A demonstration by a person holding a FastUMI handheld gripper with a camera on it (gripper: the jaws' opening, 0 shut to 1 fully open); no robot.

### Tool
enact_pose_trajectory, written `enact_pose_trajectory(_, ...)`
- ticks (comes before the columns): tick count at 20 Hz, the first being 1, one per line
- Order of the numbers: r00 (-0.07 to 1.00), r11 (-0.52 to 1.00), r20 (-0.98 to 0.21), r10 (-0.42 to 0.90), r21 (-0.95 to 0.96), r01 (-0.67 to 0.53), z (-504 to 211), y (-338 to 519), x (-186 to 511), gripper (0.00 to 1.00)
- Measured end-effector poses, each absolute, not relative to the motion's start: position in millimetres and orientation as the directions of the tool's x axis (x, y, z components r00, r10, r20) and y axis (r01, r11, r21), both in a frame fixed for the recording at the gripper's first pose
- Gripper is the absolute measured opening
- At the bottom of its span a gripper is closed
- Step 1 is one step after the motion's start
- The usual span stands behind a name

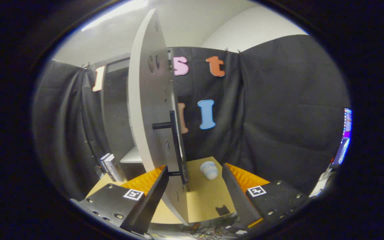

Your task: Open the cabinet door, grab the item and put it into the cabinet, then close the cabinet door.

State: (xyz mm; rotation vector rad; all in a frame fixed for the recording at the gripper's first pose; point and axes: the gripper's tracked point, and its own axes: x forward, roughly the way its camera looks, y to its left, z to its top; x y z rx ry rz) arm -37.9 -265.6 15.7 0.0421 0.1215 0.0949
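gripper (195, 190) fingers spread, cabinet door (152, 110) ajar

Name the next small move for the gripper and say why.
Probably back off the door and swing toward the item. The door already stands open, edge-on between the fingers of the open gripper, its handle ungripped. The pale item lies on the table beyond the fingers, on the handle's side of the door, not yet grabbed.

Tan table (208, 200), pale item (209, 170) atop

Dim booth, bright ceiling strip, strong fisheye bending at edges.
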Motion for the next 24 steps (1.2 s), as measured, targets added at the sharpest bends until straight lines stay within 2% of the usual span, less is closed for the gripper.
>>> enact_pose_trajectory(2, 0.975, 0.980, -0.111, 0.194, 0.068, -0.188, 12.2, -233.0, -34.9, 0.97)
enact_pose_trajectory(6, 0.941, 0.949, -0.127, 0.312, 0.084, -0.303, 1.2, -186.0, -27.5, 0.97)
enact_pose_trajectory(17, 0.887, 0.898, -0.151, 0.436, 0.129, -0.420, -20.1, -130.1, 6.3, 0.97)
enact_pose_trajectory(24, 0.843, 0.857, -0.160, 0.514, 0.124, -0.500, -27.5, -54.9, 31.8, 1.00)
